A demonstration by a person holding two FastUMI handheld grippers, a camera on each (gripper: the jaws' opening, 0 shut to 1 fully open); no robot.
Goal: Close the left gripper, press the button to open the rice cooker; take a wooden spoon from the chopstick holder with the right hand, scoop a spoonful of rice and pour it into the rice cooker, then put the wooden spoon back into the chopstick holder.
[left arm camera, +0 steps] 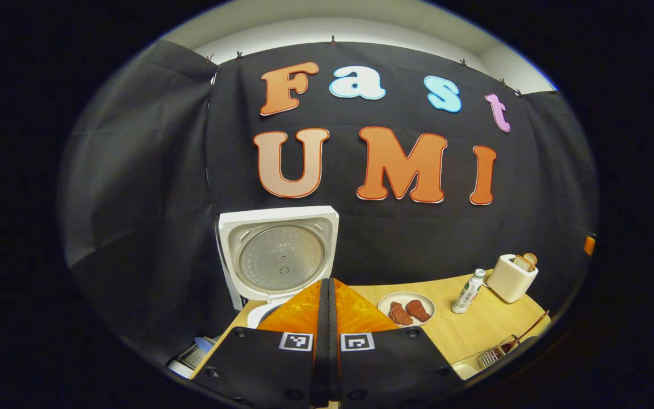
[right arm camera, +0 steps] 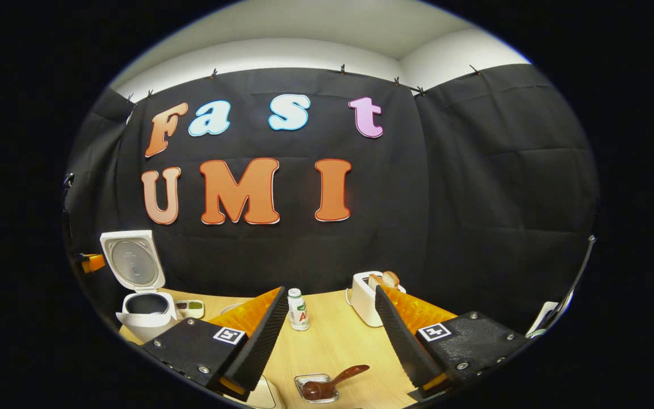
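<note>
Left gripper pressed shut on nothing; right gripper spread wide above the table.

Past the shut left fingers, the rice cooker stands with its lid upright (open). Between the right fingers lie a small bottle and, nearer, a wooden spoon resting in a clear dish; a toaster sits just beyond.

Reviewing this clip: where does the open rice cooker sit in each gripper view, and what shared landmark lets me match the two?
Left gripper view: the rice cooker stands left of centre, lid raised, just behind the shut jaws.
Right gripper view: the rice cooker sits at the far left edge, lid up, pot visible.
Shared landmark: the white toaster with bread, near the small bottle.
</note>
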